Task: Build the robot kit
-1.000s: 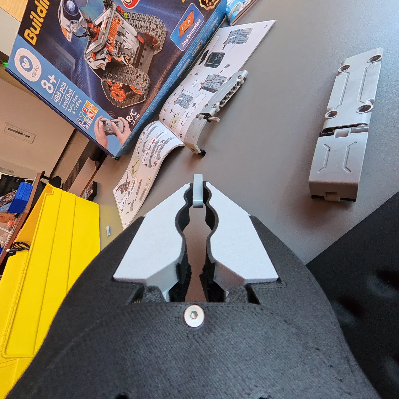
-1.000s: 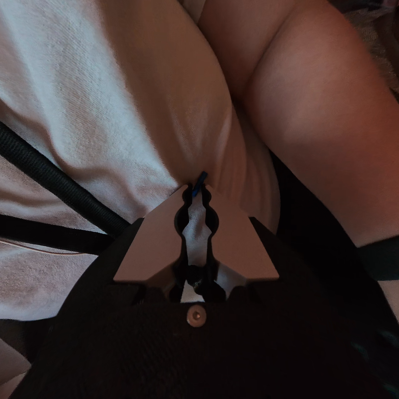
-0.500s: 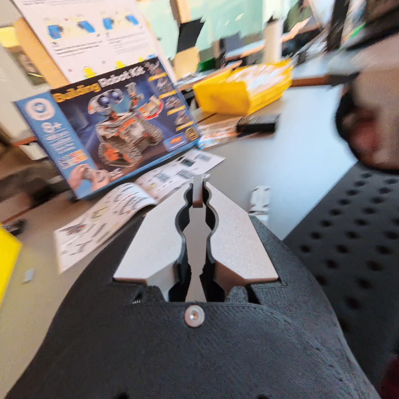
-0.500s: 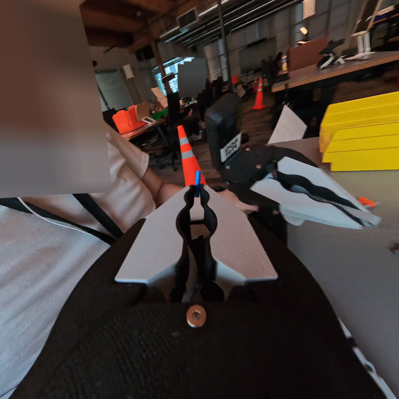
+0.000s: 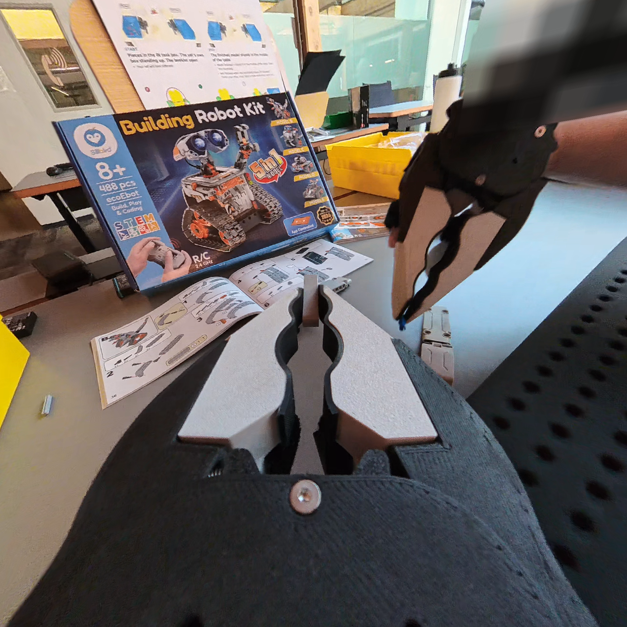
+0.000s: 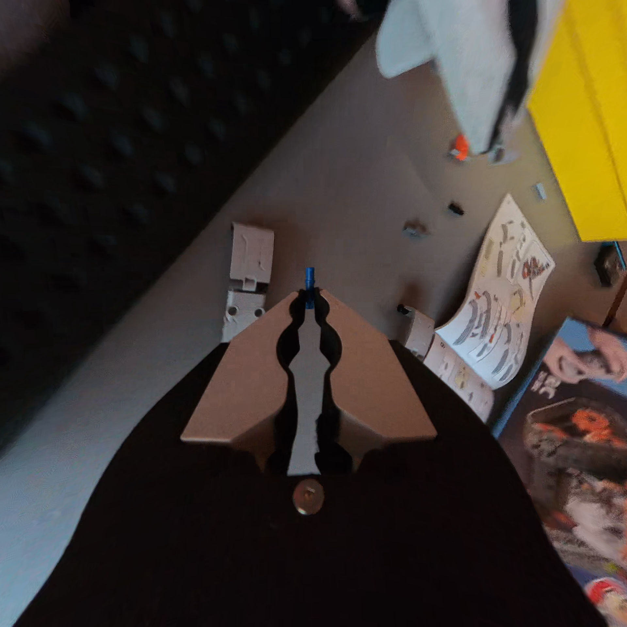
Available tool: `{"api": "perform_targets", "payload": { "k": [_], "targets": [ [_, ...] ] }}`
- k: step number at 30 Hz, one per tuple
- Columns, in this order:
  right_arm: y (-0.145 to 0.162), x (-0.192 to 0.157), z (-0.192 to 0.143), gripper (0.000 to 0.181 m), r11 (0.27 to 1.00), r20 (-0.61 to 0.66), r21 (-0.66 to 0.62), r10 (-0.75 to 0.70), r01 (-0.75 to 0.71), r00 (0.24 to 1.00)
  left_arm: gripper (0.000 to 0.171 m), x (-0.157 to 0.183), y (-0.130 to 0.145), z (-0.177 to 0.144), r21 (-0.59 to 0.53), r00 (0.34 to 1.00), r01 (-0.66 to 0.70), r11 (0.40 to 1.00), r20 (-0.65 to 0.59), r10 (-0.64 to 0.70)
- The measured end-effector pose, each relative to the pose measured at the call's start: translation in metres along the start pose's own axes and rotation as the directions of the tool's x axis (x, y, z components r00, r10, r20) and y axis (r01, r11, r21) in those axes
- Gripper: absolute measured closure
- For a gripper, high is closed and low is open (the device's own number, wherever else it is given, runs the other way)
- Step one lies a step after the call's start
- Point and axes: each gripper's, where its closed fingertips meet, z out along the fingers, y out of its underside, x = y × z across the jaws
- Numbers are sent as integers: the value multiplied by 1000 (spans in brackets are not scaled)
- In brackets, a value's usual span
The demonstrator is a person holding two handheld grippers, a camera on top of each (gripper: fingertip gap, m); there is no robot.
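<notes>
My left gripper [image 5: 310,292] is shut on a small flat grey piece [image 5: 310,302] and held above the grey table, facing an open instruction booklet [image 5: 203,315]. My right gripper [image 6: 309,296] is shut on a small blue pin [image 6: 309,280] that sticks out past its tips. In the left wrist view the right gripper [image 5: 405,317] points down over a grey battery box [image 5: 437,342], the blue pin [image 5: 402,324] just above the table. The battery box [image 6: 249,268] lies just beyond the pin. The left gripper [image 6: 475,68] shows blurred at the top.
A blue robot kit box [image 5: 203,190] stands behind the booklet. A black perforated board [image 5: 559,407] lies on the right. A yellow bin [image 5: 369,163] is at the back. Small loose parts [image 6: 414,229] and an orange piece [image 6: 459,151] lie near another yellow bin [image 6: 583,118]. Some 10 centimetres of space lies between my two pairs of fingers.
Both grippers swung round. The left now looks level across the table at the box. The right turned from the room down to the table and came beside the left, over the battery box.
</notes>
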Motion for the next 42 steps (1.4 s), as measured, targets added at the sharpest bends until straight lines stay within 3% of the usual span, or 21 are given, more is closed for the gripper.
{"api": "perform_targets", "payload": {
  "k": [2, 4, 9, 14, 20, 23, 25, 26, 28, 29, 31, 32, 34, 35, 38, 39, 40, 42],
  "targets": [
    [8, 0, 10, 178, 976, 74, -88, -194, 200, 978, 166, -2, -2, -2, 19, 1000, 6, 1000, 10, -6],
    [13, -1, 18, 178, 901, 149, -133, -394, 413, 907, 166, -2, -4, -3, 31, 1000, -5, 999, 22, 4],
    [-2, -9, 31, 178, 692, 232, -32, -697, 721, 678, 166, -3, -1, -1, 12, 999, -18, 1000, 34, 18],
    [1, -2, 48, 178, 355, 146, -36, -923, 934, 356, 166, -6, 0, -1, 6, 999, 0, 1000, 38, 0],
    [-10, 10, 58, 177, 313, 11, -44, -950, 949, 313, 166, -8, 1, -1, 6, 999, 28, 1000, 32, -28],
    [-12, 29, 49, 174, 397, -60, -123, -918, 909, 393, 166, -10, -1, -2, 19, 998, 47, 999, 33, -48],
    [-13, 51, 37, 173, 530, -160, -197, -848, 825, 506, 166, -12, -3, -4, 38, 997, 67, 997, 35, -69],
    [-13, 67, 28, 178, 634, -237, -249, -773, 732, 589, 166, -15, -5, -6, 53, 996, 80, 995, 40, -82],
    [0, 93, 13, 180, 886, -394, -312, -448, 342, 802, 166, -21, -9, -11, 92, 992, 110, 990, 56, -116],
    [3, 94, 10, 178, 959, -450, -266, -213, 97, 867, 166, -24, -12, -14, 114, 989, 127, 985, 62, -135],
    [-16, 64, 17, 181, 991, -346, -62, 91, -119, 934, 166, -28, -14, -17, 145, 983, 167, 975, 52, -176],
    [-15, 65, 15, 181, 981, -382, -28, 165, -190, 909, 166, -29, -15, -18, 151, 979, 189, 970, 43, -197],
    [1, 75, 9, 181, 919, -447, 13, 358, -394, 820, 166, -31, -16, -19, 161, 974, 217, 963, 27, -224],
    [14, 79, 7, 181, 826, -445, 59, 525, -561, 726, 166, -31, -17, -20, 170, 973, 222, 960, 24, -229],
    [10, 76, 14, 175, 383, -173, 240, 921, -892, 349, 166, -32, -21, -25, 205, 975, 208, 956, 38, -220],
    [5, 79, 14, 170, 246, -90, 295, 969, -923, 230, 166, -32, -22, -26, 211, 976, 198, 957, 43, -212],
    [5, 79, 15, 164, 165, -56, 315, 986, -935, 156, 166, -30, -22, -27, 214, 978, 188, 959, 45, -202],
    [16, 72, 22, 160, 111, -113, 286, 990, -952, 81, 166, -28, -23, -27, 213, 982, 167, 963, 48, -181]
  ]
}}
